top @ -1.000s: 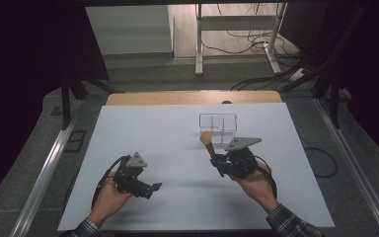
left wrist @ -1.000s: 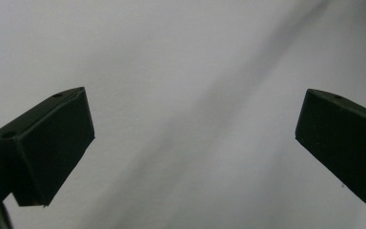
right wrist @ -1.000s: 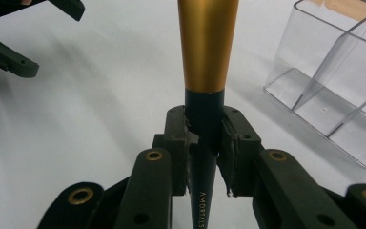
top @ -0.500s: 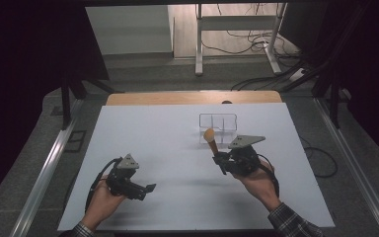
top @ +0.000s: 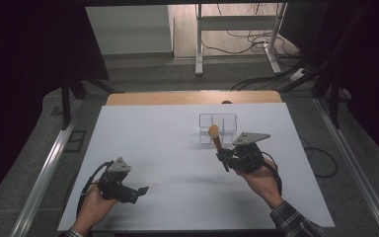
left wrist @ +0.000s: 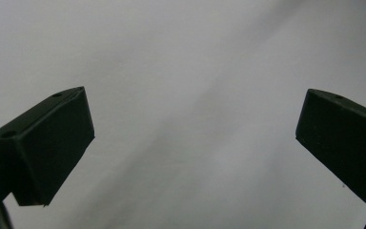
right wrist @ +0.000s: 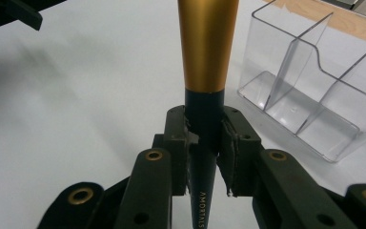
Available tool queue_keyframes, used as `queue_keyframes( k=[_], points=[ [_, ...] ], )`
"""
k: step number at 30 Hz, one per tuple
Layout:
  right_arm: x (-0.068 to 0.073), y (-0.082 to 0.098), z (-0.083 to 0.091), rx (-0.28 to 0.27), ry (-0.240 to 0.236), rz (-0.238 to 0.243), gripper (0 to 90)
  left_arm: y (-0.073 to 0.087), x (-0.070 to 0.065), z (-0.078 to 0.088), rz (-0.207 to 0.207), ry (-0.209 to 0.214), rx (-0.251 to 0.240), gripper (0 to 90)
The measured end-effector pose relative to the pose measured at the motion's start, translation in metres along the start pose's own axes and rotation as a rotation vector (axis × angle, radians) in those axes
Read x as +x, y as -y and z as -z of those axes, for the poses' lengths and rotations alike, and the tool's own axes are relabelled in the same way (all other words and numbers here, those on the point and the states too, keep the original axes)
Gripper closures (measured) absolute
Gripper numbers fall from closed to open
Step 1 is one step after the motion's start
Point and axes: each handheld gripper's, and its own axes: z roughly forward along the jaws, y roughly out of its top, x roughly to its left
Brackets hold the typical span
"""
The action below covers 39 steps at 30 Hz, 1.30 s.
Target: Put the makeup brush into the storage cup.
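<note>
**Right gripper clamped on brush, left gripper has drifted to the near-left corner**

Right gripper (top: 220,157): jaws closed tight on the dark handle of a makeup brush (top: 215,139). In the right gripper view the pads (right wrist: 177,138) pinch the handle just below the gold ferrule, and the brush (right wrist: 208,71) runs straight up out of frame. High view: the brush stands tilted, orange head up, handle end down in the jaws, lifted off the table (top: 168,148).

Clear organizer (top: 218,124): sits on the white table just behind the brush head, toward the far edge. The right gripper view shows it (right wrist: 314,95) to the right of the brush, divider walls visible, compartments bare. Brush and organizer are near each other, not touching.

Left gripper (top: 138,190): jaws spread wide, nothing between them. The left gripper view shows both black jaws apart over plain white table surface (left wrist: 195,95). Held low, near the table's near-left edge.

Change vs a second ago:
- Left hand has slid toward the near edge and slightly left; it sat further up the table before. Jaws look the same, spread.
- Right hand has barely moved; the grip on the brush is unchanged, and the brush head is at about the same spot in front of the organizer.
- Organizer is in the same place.
</note>
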Motion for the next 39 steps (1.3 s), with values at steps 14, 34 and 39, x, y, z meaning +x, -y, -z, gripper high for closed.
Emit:
queue_keyframes(
  k=[14,34,39],
  points=[
    [-0.011,0.0,0.004,-0.019,0.015,-0.032,74.0,0.015,0.006,0.013,0.033,-0.021,-0.011,0.0],
    [-0.023,-0.001,0.007,-0.029,0.037,-0.05,74.0,0.04,0.014,0.028,0.078,-0.068,0.015,0.0],
    [-0.025,-0.003,0.009,-0.032,0.042,-0.049,74.0,0.046,0.017,0.032,0.092,-0.083,0.019,0.0]
  ],
)
